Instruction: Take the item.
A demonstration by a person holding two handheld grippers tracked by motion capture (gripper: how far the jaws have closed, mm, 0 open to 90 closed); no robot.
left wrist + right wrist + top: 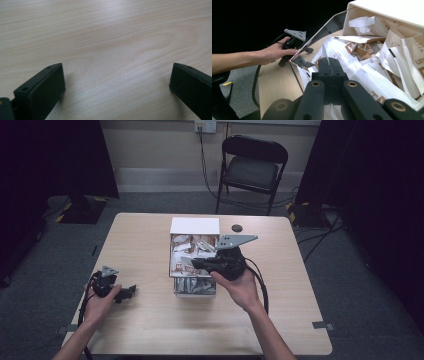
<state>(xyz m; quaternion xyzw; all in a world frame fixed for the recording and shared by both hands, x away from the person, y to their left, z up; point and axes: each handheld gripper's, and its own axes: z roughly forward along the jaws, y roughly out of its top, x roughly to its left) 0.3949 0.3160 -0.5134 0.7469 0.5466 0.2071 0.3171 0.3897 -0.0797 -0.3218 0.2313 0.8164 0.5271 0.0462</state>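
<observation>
Wooden desk is carrying a clear box of paper sachets near its middle; right gripper is pinching one white sachet with jaws clamped; should be lifting straight up, slowly; left gripper is idling near the left edge, jaws spread wide.

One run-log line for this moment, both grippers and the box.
right gripper: shut on paper packet, over packet box | left gripper: open, empty, resting on table | packet not yet lifted clear
</observation>
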